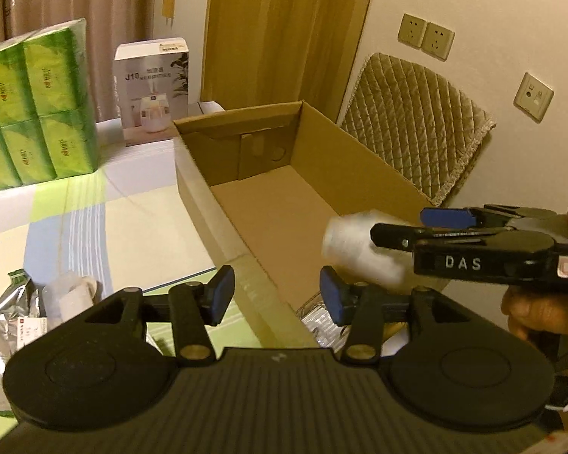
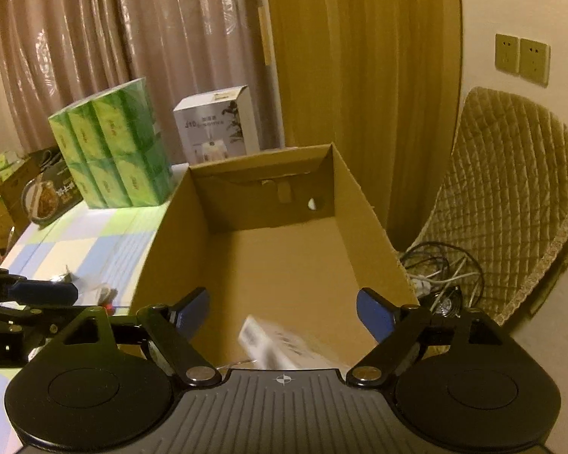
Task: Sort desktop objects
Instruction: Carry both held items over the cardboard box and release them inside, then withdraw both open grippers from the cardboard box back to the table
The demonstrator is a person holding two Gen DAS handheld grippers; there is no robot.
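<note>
1 blurred white cylindrical object (image 1: pixel 354 246) hangs in mid-air over the open brown cardboard box (image 1: pixel 269 189), just off the right claw (image 1: pixel 397 227), whose jaws stand apart and hold nothing; it is probably dropping in; the box floor looks otherwise bare, so sorting seems barely begun. Left claw (image 1: pixel 272 295) is also apart and empty, straddling the near box wall. Only the left wrist view shows what is left: a silver foil pouch (image 1: pixel 7 310) and a crumpled whitish packet (image 1: pixel 68 291) on the green-and-blue checked surface (image 1: pixel 94 219); only the right wrist view shows the white object's printed flat side and tangled cables (image 2: pixel 439 272) beside the box.
</note>
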